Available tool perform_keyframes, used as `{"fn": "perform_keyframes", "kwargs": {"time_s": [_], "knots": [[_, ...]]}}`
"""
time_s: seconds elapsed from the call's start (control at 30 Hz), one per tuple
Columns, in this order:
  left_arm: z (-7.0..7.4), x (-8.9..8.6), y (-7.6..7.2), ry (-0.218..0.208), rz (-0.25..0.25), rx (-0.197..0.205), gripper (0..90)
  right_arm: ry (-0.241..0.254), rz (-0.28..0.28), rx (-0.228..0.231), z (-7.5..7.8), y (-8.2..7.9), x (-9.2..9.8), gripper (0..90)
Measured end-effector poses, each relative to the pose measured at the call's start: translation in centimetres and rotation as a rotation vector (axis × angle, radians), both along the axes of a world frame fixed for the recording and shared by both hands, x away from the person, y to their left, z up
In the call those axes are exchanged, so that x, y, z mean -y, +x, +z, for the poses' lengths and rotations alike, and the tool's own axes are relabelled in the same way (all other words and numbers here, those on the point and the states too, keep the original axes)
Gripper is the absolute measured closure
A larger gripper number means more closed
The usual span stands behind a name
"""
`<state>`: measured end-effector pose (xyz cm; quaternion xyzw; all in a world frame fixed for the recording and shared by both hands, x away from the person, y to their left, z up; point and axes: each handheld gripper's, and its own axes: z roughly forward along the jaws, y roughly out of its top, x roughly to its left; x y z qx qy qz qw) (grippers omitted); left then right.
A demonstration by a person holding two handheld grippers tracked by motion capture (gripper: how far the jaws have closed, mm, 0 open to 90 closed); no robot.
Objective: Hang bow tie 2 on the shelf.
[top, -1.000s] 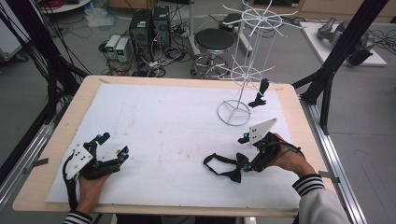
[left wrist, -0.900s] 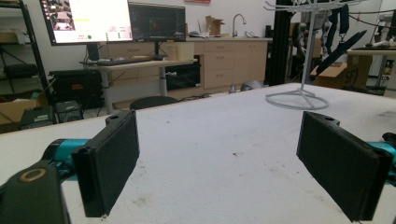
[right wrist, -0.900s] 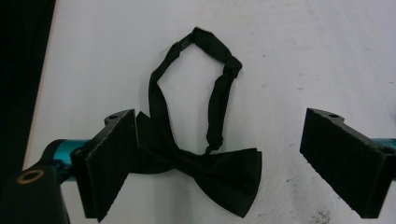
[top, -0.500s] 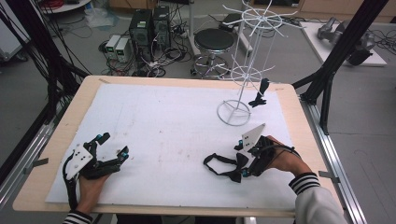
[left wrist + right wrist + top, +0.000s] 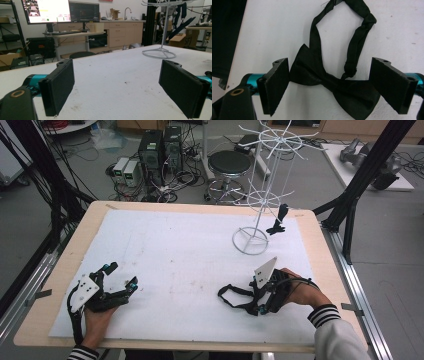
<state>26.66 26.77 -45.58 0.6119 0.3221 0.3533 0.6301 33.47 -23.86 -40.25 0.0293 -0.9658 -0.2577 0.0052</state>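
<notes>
Near the white wire display stand [image 5: 265,195], on the white mat [image 5: 175,260] covering the table [image 5: 60,270], a black bow tie [image 5: 332,82] is laid flat with its neck strap [image 5: 359,32] looped away from the knot. The right tongs [image 5: 257,296] are lowered over it, on the side of the stand nearer the person; their jaws have just been closing, yet they are still seen apart in the right gripper view, with the bow between the pads and only the left pad at the edge of one wing, so no clamp is judged to be made. The bow is straddled crosswise, presumably so that it can be pinched near the knot and lifted. A second dark tie [image 5: 278,220] is already hung on a lower arm of the stand, which suggests that the stand is meant to receive this one too. The left tongs [image 5: 120,276] are rested on the mat far from the stand, jaws wide apart and nothing between them, apparently kept out of the way.
</notes>
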Motion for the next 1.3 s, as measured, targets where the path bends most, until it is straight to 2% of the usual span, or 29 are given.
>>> {"fn": "perform_keyframes", "kwargs": {"time_s": [0.33, 0.7, 1.3], "knots": [[0.00, 0.01, 0.01, -0.003, 0.001, 0.000, 13.6, -0.036, 0.025, -0.009, -0.25, -0.06, -0.07, 23.2], [0.00, 0.02, 0.01, -0.007, 0.000, -0.001, 13.6, -0.065, 0.075, 0.016, -0.53, -0.11, -0.14, 28.1], [0.00, -0.02, 0.00, -0.008, 0.002, -0.004, 13.6, -0.093, 0.094, 0.030, -0.94, 0.27, 0.18, 39.1]]}}
